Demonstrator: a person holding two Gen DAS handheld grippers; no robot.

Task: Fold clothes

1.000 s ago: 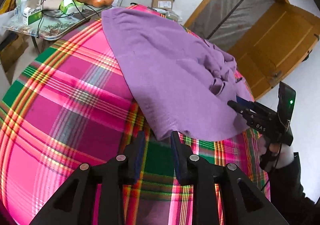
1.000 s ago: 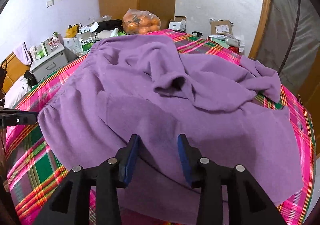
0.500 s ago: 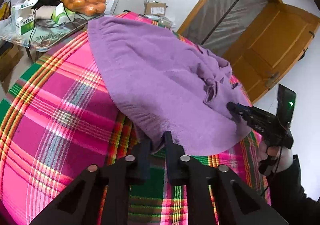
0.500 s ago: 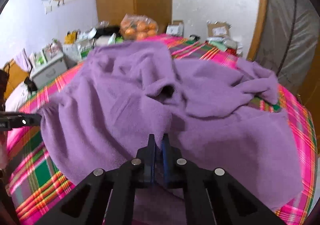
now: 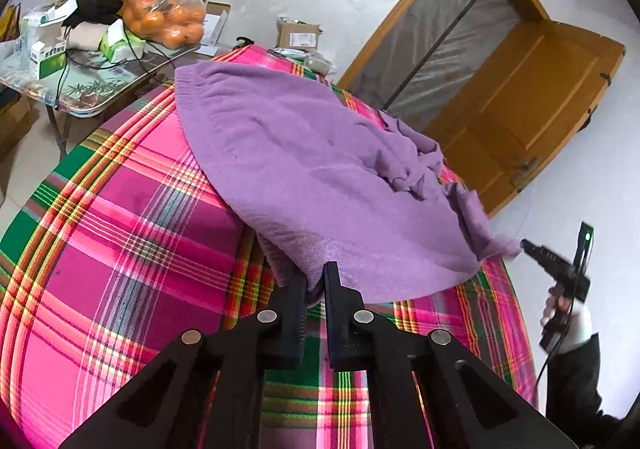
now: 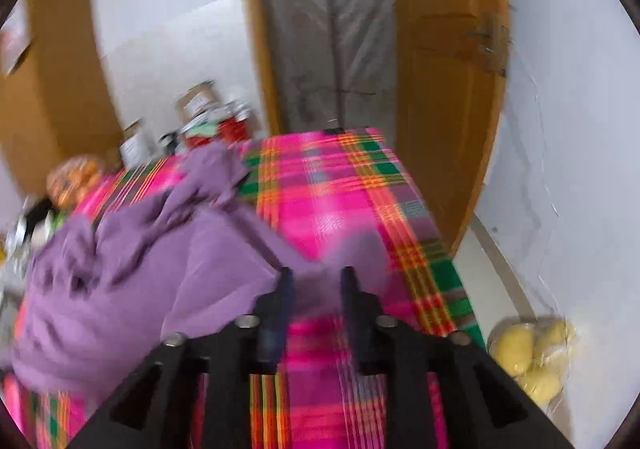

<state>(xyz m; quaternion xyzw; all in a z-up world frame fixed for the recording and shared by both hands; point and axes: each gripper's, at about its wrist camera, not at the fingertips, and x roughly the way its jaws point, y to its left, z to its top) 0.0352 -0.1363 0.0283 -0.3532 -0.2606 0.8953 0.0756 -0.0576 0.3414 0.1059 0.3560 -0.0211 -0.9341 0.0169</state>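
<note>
Two grippers engaged: left gripper [image 5: 316, 281] clamped on the near hem of the purple garment [image 5: 304, 169], right gripper [image 6: 316, 281] with jaws just reopened and parted, blurred cloth between them, garment spread across the plaid-covered bed [image 5: 120, 233].

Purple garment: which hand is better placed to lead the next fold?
Left, probably. The left tongs are shut on the purple garment at its near edge. The right tongs have just been opening; blur hides whether they grip, though cloth shows between them.
</note>
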